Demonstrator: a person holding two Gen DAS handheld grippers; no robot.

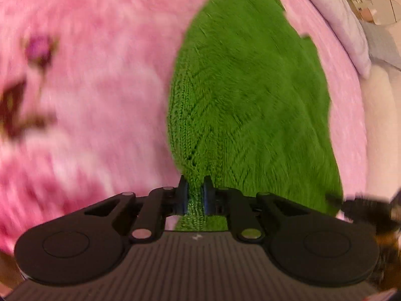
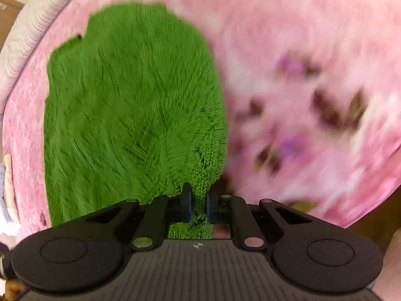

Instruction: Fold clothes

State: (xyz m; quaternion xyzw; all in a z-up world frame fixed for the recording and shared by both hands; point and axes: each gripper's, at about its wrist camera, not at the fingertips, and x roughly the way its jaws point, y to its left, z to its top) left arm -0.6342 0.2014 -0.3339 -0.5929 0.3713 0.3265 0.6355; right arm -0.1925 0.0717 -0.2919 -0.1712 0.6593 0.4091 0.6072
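A green knitted garment (image 1: 248,95) lies spread on a pink fluffy blanket (image 1: 100,87). My left gripper (image 1: 195,188) is shut on the garment's near left corner, with knit bunched between the fingers. In the right wrist view the same green garment (image 2: 130,105) stretches away from me. My right gripper (image 2: 199,195) is shut on its near right corner. Both views are blurred by motion. The far edge of the garment looks jagged against the blanket.
The pink blanket (image 2: 313,62) has dark flower prints (image 2: 333,110). A pale ribbed cushion or bed edge (image 2: 27,25) runs along the far side. In the left wrist view a lilac pillow (image 1: 343,25) and white furniture (image 1: 383,10) show at the upper right.
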